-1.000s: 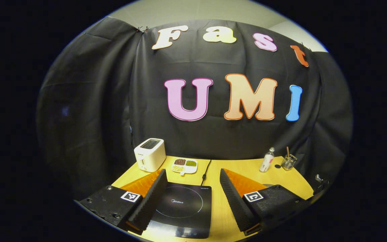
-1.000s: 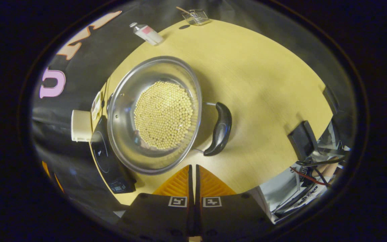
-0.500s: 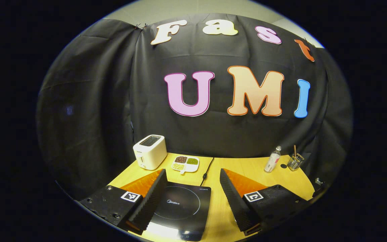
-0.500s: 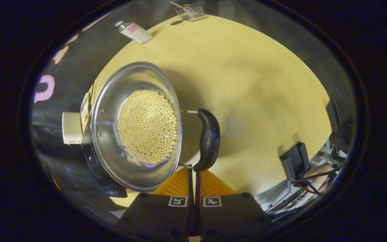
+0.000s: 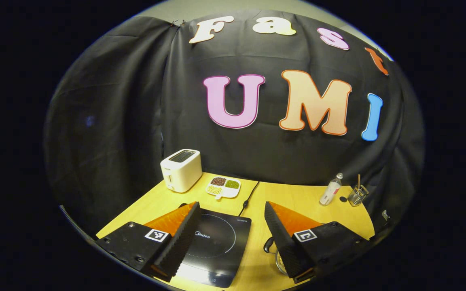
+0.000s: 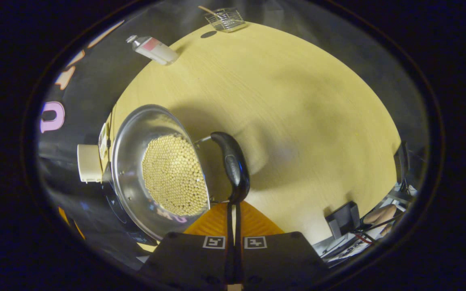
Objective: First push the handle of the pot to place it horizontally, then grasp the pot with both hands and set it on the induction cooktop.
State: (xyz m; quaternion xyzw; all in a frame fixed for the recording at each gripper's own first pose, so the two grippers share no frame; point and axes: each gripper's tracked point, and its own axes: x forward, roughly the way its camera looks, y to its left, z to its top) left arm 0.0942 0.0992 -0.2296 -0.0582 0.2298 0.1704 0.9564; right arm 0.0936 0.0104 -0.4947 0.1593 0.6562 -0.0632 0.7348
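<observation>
- Pot point(image 6: 152, 169): a polished steel bowl-shaped vessel with thin walls and a rolled rim, standing on the desk point(image 6: 297, 121) at about 9 o'clock from the right gripper point(image 6: 233, 208) in the right gripper view. Its floor is covered by a layer of small pale round beads point(image 6: 172, 173).
- Handle point(image 6: 233, 169): a dark, glossy, curved bar carried on thin wire arms off the pot's rim, at 12 o'clock from the right gripper and raised rather than lying flat. I judge it hinged, so it should swing under a light push.
- Handling judgement: the steel is stiff but smooth, so likely slippery at the rim; the bead load adds weight and would roll or spill if the pot tilts. Holds on opposite sides, kept level, look the safest.
- Right gripper: fingers pressed together with a thin slit between them, tips at or touching the lower end of the handle; contact cannot be confirmed.
- Left gripper point(image 5: 231, 230): fingers spread wide, ribbed inner faces, holding nothing, above the near desk edge.
- Induction cooktop point(image 5: 217, 246): flat, black, glassy slab with a faint ring, bare, between the left gripper's fingers at 12 o'clock.
- Bystanders at the desk's back: white toaster point(image 5: 181, 169) at 11 o'clock, divided dish of grains point(image 5: 223, 187), small bottle point(image 5: 331, 190) and wire holder point(image 5: 357, 195) at 1 o'clock.
</observation>
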